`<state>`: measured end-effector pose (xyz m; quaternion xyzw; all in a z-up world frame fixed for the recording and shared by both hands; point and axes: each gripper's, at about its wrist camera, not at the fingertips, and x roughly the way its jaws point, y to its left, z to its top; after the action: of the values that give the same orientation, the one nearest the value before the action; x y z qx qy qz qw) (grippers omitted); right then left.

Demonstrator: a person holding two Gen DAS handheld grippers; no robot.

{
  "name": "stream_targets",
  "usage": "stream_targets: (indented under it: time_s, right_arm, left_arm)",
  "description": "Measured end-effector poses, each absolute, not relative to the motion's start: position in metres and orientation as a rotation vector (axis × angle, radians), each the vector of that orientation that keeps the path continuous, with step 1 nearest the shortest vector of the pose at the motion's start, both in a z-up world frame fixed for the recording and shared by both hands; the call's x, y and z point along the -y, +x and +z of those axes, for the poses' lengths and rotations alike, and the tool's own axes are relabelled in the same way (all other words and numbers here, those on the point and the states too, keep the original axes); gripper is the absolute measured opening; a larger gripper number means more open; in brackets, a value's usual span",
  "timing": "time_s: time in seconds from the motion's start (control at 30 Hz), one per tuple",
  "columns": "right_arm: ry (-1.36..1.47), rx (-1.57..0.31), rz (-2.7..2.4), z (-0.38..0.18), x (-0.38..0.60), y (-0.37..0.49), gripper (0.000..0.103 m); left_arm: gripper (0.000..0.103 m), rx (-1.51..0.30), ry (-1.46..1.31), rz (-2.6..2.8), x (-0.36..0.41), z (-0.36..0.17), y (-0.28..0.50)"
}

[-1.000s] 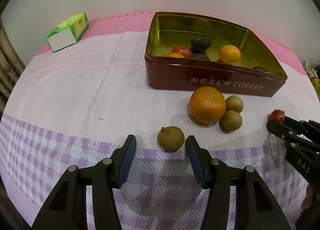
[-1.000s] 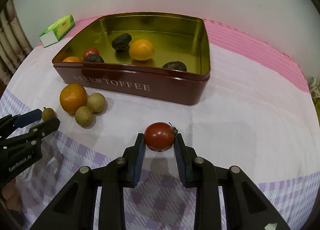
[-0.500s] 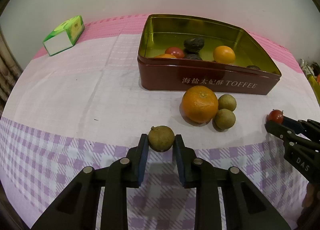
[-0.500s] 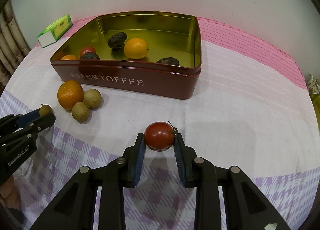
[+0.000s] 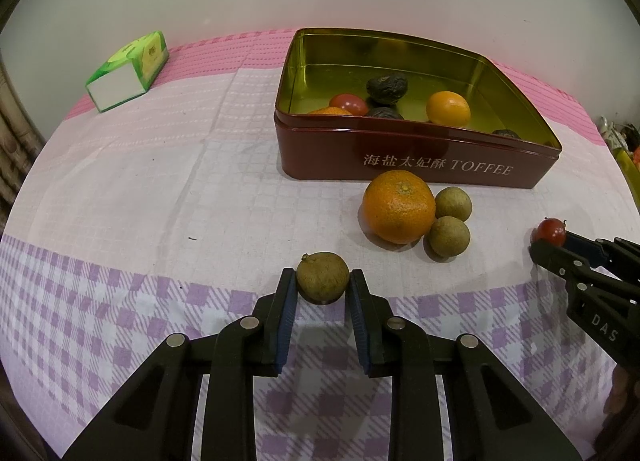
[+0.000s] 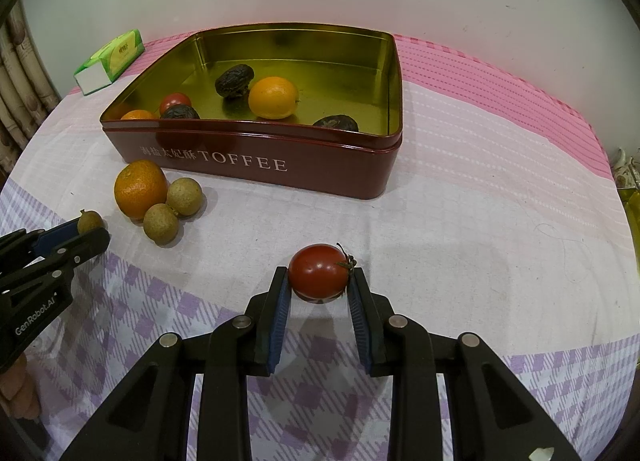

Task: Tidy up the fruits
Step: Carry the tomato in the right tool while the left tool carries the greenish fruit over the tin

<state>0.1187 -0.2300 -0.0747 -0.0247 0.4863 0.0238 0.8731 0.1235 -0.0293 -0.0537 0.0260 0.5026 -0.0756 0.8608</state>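
left gripper [image 5: 322, 284] jaws clamp rough round longan [image 5: 322, 277] | right gripper [image 6: 319, 281] jaws clamp glossy tomato [image 6: 319, 271] | metal tin [image 6: 256, 157]: oranges, tomato, wrinkled dark fruits

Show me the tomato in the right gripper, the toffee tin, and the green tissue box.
tomato [image 6: 318, 276], right wrist view, centre of its red skin.
toffee tin [image 6: 256, 163], right wrist view, lettered front wall.
green tissue box [image 5: 116, 88], left wrist view, white end face.
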Motion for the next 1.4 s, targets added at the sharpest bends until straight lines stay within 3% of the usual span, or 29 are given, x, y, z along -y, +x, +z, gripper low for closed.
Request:
stream_targets:
  time_s: [0.63,1.4]
  right_arm:
    - [-0.056,-1.032,0.046,-0.070,0.235,0.118,0.026]
    - [-0.040,-0.943,0.068,-0.020,0.238,0.120,0.026]
  left_arm:
    - [0.027,-1.023,0.053,-0.189,0.039,-0.036,0.120]
    - [0.027,-0.916,0.079,-0.230,0.048,-0.002,0.127]
